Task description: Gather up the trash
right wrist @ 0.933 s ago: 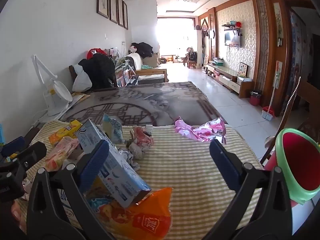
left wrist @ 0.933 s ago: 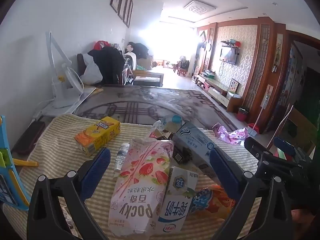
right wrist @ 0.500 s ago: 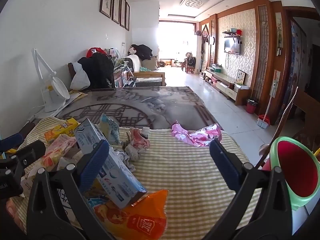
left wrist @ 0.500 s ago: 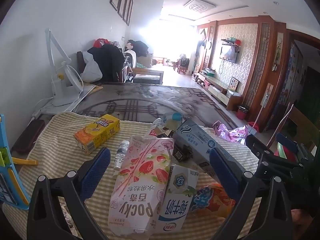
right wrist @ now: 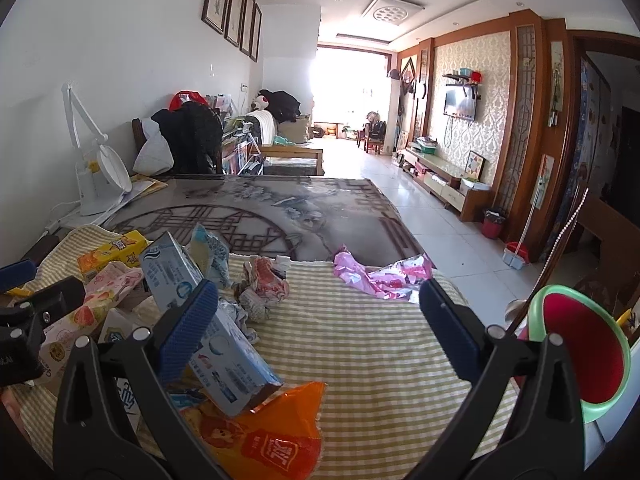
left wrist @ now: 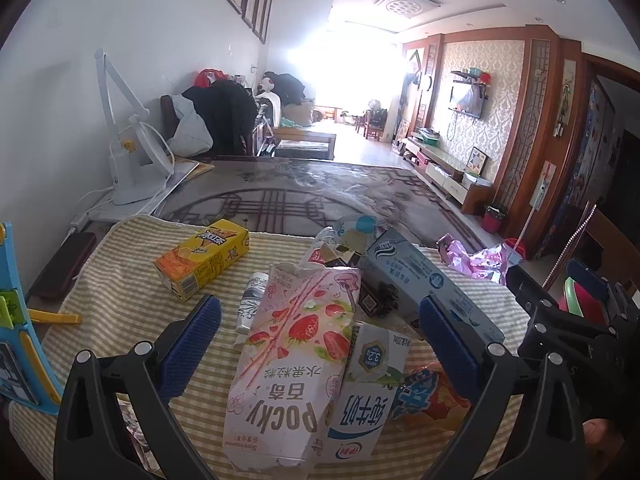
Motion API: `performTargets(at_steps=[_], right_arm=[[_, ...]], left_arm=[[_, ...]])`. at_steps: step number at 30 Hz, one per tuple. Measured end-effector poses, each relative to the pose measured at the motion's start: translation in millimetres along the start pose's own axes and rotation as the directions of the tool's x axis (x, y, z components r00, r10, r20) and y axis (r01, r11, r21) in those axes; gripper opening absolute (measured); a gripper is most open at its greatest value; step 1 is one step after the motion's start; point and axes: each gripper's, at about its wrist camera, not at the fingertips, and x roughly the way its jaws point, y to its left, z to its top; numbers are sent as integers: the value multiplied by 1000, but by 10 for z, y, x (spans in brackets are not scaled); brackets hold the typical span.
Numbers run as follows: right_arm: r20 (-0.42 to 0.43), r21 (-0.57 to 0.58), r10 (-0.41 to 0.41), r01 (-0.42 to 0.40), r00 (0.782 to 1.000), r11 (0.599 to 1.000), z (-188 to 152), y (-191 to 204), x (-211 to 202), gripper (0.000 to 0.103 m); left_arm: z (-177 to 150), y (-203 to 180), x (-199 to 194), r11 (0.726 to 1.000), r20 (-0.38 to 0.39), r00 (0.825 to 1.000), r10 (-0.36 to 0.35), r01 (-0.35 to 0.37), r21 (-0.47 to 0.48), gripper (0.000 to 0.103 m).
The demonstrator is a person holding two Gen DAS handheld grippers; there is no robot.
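Trash lies heaped on a striped cloth [right wrist: 360, 360]. In the left wrist view my left gripper [left wrist: 320, 344] is open above a pink Pocky box [left wrist: 288, 364], beside a white milk carton [left wrist: 364, 396], a blue-grey carton [left wrist: 424, 280] and a yellow juice box [left wrist: 204, 256]. My right gripper [right wrist: 320, 328] is also open and empty; its left finger hangs over the blue-grey carton [right wrist: 200, 316]. An orange snack bag [right wrist: 268, 436], crumpled paper [right wrist: 264, 288] and a pink wrapper [right wrist: 380, 276] lie around it. A red bin with a green rim [right wrist: 580, 352] stands at the right.
A white desk fan [left wrist: 136, 160] and a dark phone [left wrist: 64, 268] sit at the left by the wall. A blue plastic stand [left wrist: 16, 320] rises at the left edge. Beyond the cloth stretches a dark patterned glass tabletop [right wrist: 280, 208].
Both grippers have risen and pulled back slightly, so the view tilts upward a little. The trash lies where it was and both grippers stay open.
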Motion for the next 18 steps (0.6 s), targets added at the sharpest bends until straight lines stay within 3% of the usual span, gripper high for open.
performTargets(at_steps=[18], right_arm=[[-18, -5, 25, -25, 1000, 1000, -17, 13, 36, 99]], left_arm=[[-13, -23, -2, 1000, -10, 1000, -7, 7, 2, 95]])
